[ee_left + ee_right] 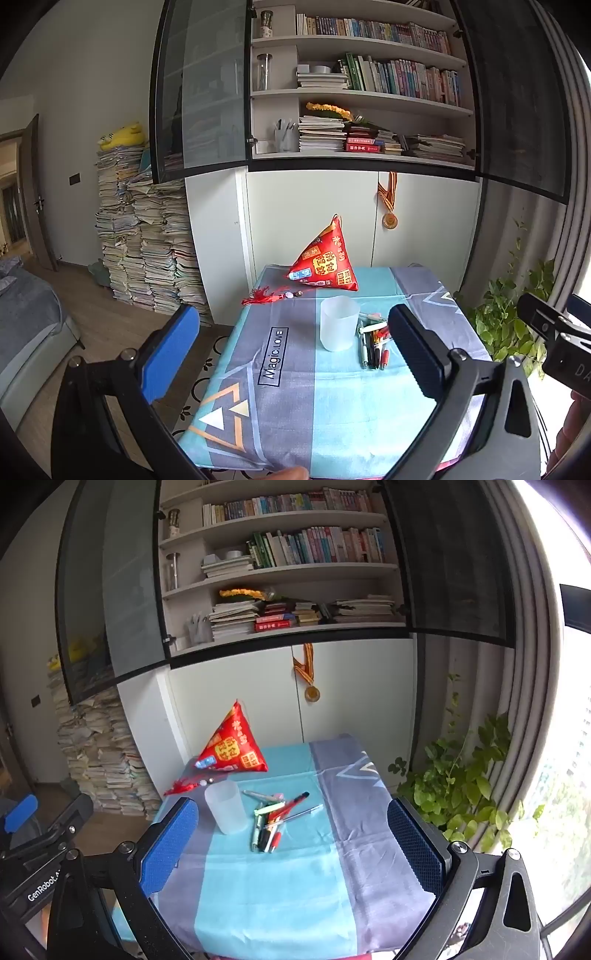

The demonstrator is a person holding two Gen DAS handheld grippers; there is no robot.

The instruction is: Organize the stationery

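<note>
A frosted white plastic cup (339,323) (226,806) stands upright on the table's blue and grey cloth (332,406) (280,897). Just right of it lies a loose pile of pens and markers (373,341) (275,818), several of them crossing one another. My left gripper (291,350) hangs wide open above the near left part of the table, well short of the cup. My right gripper (291,843) is also wide open over the near edge, with the pens ahead of it. Nothing is between either pair of fingers.
A red pyramid-shaped pouch (327,260) (233,746) with a red tassel (267,295) sits at the table's far side. Behind stand white cabinets with a hanging medal (389,220), bookshelves, paper stacks (147,240) at left, a green plant (465,786) at right.
</note>
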